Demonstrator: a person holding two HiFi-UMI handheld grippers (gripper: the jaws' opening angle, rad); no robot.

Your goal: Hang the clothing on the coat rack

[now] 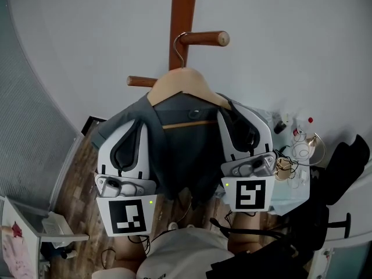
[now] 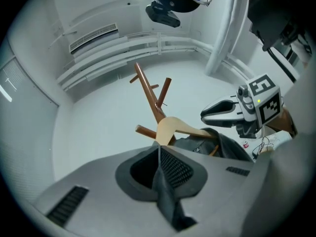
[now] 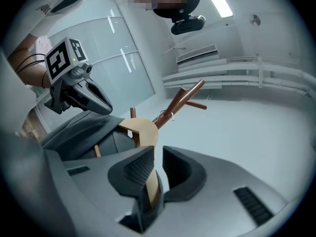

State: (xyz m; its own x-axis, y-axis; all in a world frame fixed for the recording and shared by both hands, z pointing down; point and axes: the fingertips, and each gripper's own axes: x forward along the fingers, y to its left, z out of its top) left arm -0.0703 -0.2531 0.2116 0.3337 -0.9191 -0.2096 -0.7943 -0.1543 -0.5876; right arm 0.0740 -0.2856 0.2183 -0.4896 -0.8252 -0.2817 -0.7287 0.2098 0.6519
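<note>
A dark grey garment (image 1: 186,150) hangs on a pale wooden hanger (image 1: 183,80). The hanger's metal hook (image 1: 179,42) sits over the upper peg (image 1: 203,38) of the brown coat rack (image 1: 181,16). My left gripper (image 1: 129,133) is at the garment's left shoulder. In the left gripper view it (image 2: 160,154) is shut on a fold of grey cloth (image 2: 165,196). My right gripper (image 1: 239,121) is at the right shoulder. In the right gripper view its jaws (image 3: 157,154) straddle the hanger's wooden arm (image 3: 150,181), which lies against one pad with a gap beside the other.
A second peg (image 1: 139,81) juts left from the rack, below the first. A light table (image 1: 290,196) with small bottles and cables stands at the right, beside black equipment (image 1: 343,167). A grey partition (image 1: 29,132) and a white unit (image 1: 55,225) stand at the left.
</note>
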